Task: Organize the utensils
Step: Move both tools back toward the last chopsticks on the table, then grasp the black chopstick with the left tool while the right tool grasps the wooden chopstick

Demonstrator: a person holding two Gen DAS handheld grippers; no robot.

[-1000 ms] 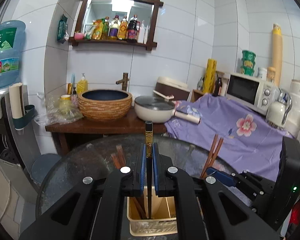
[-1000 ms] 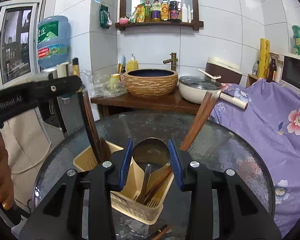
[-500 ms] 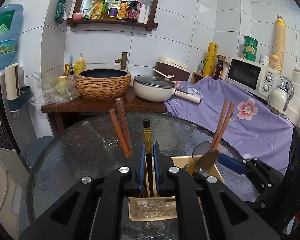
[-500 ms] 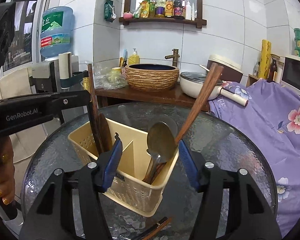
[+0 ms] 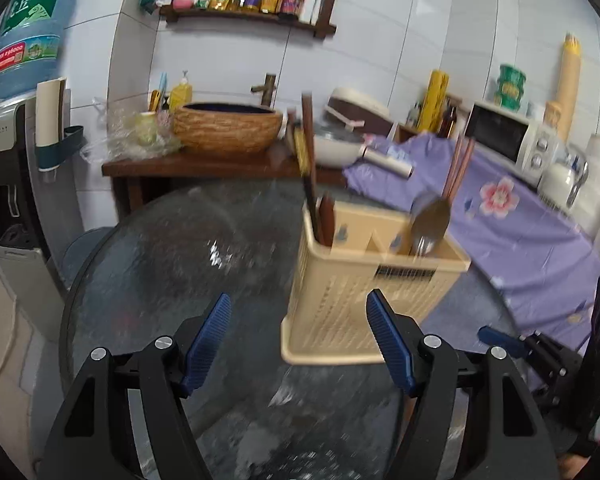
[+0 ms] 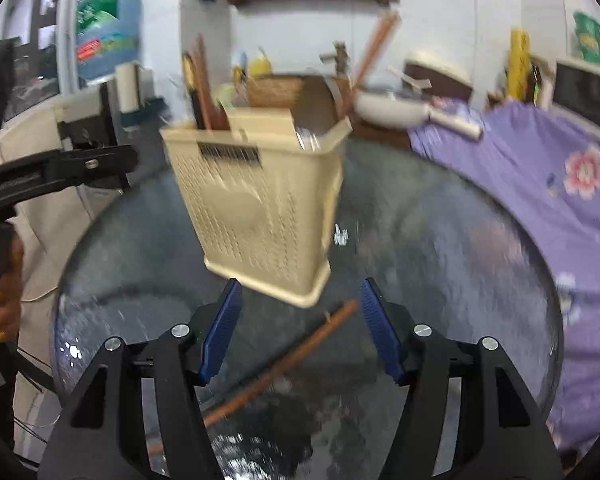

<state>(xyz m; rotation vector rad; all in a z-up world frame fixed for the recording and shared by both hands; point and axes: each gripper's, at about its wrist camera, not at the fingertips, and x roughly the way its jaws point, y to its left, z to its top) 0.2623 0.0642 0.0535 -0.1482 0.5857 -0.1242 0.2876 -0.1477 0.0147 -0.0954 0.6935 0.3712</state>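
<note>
On the round glass surface (image 5: 172,256) stands a cream plastic utensil caddy (image 5: 364,280), perforated on its sides and split into compartments. In the left wrist view its left compartment holds upright dark wooden chopsticks (image 5: 309,168), one with a yellow band near the top; its right compartment holds a metal spoon (image 5: 430,220), bowl up, and a reddish-brown pair of chopsticks (image 5: 458,168) leaning behind it. The left claw (image 5: 298,344) hangs low before the caddy, its jaws opening wide with nothing pressed between the blue pads; only the caddy's lower corner and the glass show through the gap. In the right wrist view the caddy (image 6: 260,200) stands beyond the right claw (image 6: 300,328), whose jaws are also opening, empty. A single brown chopstick (image 6: 284,360) lies flat on the glass, slanting from lower left up to the caddy's base, and passes between the pads without touching them. At the left edge a person's hand (image 6: 2,280) holds the other tool. Both views are motion-blurred.
</note>
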